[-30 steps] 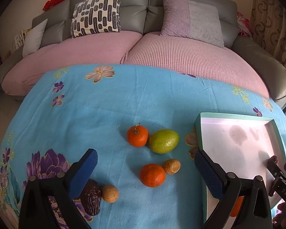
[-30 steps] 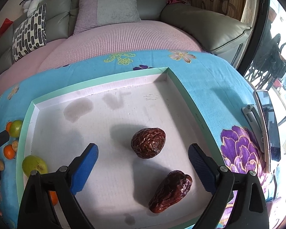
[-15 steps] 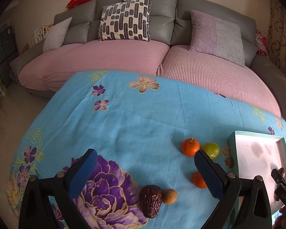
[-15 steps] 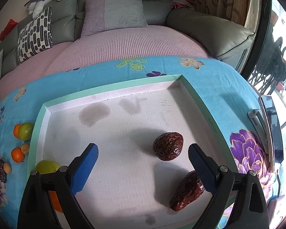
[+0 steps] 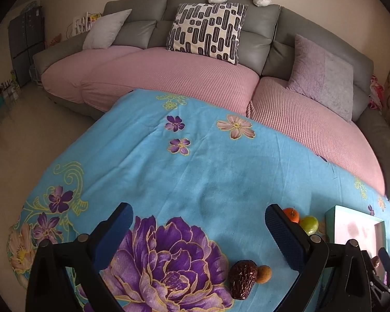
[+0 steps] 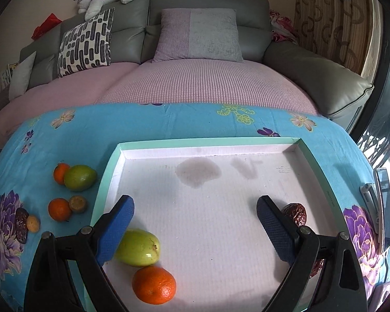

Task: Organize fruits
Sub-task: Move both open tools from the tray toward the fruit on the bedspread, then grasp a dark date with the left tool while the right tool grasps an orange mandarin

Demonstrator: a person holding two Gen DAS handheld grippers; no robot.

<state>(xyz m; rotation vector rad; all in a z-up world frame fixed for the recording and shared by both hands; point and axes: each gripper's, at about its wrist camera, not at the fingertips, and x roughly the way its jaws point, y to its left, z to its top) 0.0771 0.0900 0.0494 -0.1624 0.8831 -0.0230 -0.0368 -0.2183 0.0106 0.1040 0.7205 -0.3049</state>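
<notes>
In the right wrist view a mint-rimmed tray [image 6: 316, 157] holds a green fruit [image 6: 139, 247], an orange [image 6: 154, 284] and a dark wrinkled date [image 6: 296, 213]; a second date is mostly hidden behind the right finger. My right gripper [image 6: 193, 214] hangs open over the tray, holding nothing. Left of the tray lie two small oranges [image 6: 59, 209], a green fruit [image 6: 79, 177], two brown round fruits [image 6: 77, 203] and a date [image 6: 20, 224]. My left gripper [image 5: 199, 221] stands open above the cloth; a date [image 5: 241, 278] and a brown fruit [image 5: 263, 273] lie near its right finger.
A blue flowered cloth [image 5: 195, 171] covers the table. Behind it runs a grey sofa with pink covers [image 5: 169, 78] and cushions. A phone-like device [image 6: 383, 202] lies at the cloth's right edge. Bare floor [image 5: 26, 130] shows to the left.
The left gripper has drawn back and swung left, so the loose fruits slid to its lower right. The right gripper pulled back and turned left, bringing the tray's green fruit and orange into view.
</notes>
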